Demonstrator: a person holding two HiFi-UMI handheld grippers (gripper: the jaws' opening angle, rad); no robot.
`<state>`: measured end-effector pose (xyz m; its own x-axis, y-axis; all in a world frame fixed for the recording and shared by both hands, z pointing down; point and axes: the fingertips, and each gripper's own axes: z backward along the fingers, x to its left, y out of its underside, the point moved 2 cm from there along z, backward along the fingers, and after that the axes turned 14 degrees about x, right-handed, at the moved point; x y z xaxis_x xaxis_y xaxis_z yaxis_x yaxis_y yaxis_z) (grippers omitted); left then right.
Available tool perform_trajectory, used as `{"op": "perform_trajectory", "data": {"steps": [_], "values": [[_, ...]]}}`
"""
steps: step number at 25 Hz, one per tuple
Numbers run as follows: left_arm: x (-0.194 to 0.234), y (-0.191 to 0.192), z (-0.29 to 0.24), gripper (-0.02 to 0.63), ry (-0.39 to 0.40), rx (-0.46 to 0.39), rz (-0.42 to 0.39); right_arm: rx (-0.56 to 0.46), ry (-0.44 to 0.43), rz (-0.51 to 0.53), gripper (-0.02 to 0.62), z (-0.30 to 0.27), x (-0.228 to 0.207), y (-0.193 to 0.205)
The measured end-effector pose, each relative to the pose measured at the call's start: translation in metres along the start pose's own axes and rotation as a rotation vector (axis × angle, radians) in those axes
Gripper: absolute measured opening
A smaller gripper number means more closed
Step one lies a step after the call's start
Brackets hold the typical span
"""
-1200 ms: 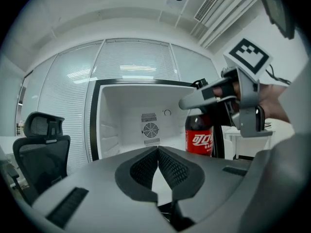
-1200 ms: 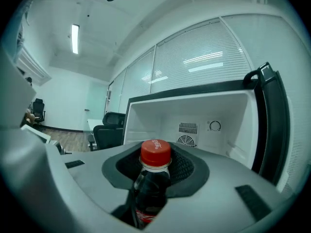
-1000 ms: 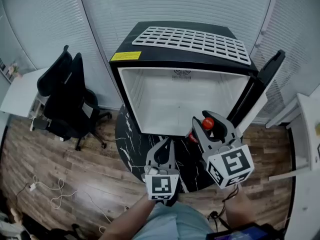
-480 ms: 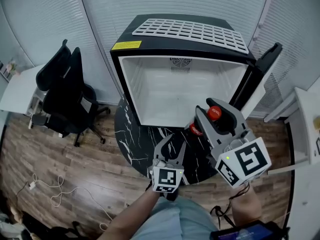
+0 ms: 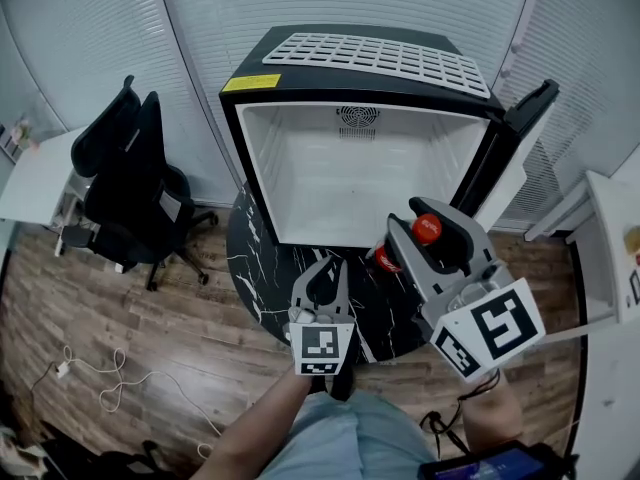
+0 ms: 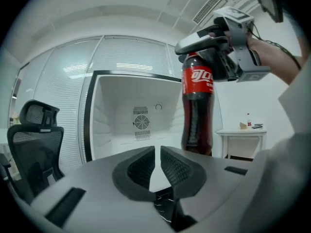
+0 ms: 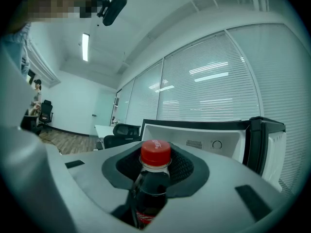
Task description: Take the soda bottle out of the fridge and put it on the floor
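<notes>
Jaws of right gripper [image 5: 428, 228] clamped on soda bottle [image 6: 197, 110]; left gripper [image 5: 325, 280] jaws just narrowed, slightly apart, empty.

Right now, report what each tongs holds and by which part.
Right tongs: soda bottle, gripped by the neck under its red cap. Left tongs: nothing; its jaws have just been closing, empty.

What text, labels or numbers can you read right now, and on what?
Nothing is clear enough to quote.
Soda bottle, red label: white stylised characters, not legible.
Red cap: white script, too small to read.
Yellow sticker on top of the fridge: print too small to read.
</notes>
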<state>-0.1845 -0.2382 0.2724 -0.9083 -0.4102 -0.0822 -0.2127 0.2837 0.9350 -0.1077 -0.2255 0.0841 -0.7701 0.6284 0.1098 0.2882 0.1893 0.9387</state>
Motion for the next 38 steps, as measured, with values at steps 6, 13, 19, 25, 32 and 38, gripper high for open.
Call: {"op": "perform_trajectory", "data": {"steps": [6,13,19,25,32,38], "values": [[-0.015,0.015,-0.007,0.034,0.016,0.061,0.028,0.009,-0.004,-0.014,0.135,0.017,0.004,0.011],[-0.067,0.036,-0.003,0.028,0.087,0.041,-0.123,0.002,-0.025,-0.013,0.135,0.043,0.017,0.006],[-0.097,0.051,0.01,0.026,0.143,0.018,-0.139,-0.016,-0.027,-0.018,0.135,0.064,0.027,0.01],[-0.075,0.056,0.036,0.026,0.04,0.035,-0.005,-0.008,-0.025,-0.014,0.135,0.092,0.034,0.026],[-0.088,0.022,0.094,0.026,-0.008,-0.047,0.006,0.011,-0.01,-0.038,0.135,0.144,0.051,0.059],[-0.126,0.0,0.145,0.026,-0.008,-0.08,-0.003,0.017,0.002,-0.061,0.135,0.203,0.065,0.081]]}}
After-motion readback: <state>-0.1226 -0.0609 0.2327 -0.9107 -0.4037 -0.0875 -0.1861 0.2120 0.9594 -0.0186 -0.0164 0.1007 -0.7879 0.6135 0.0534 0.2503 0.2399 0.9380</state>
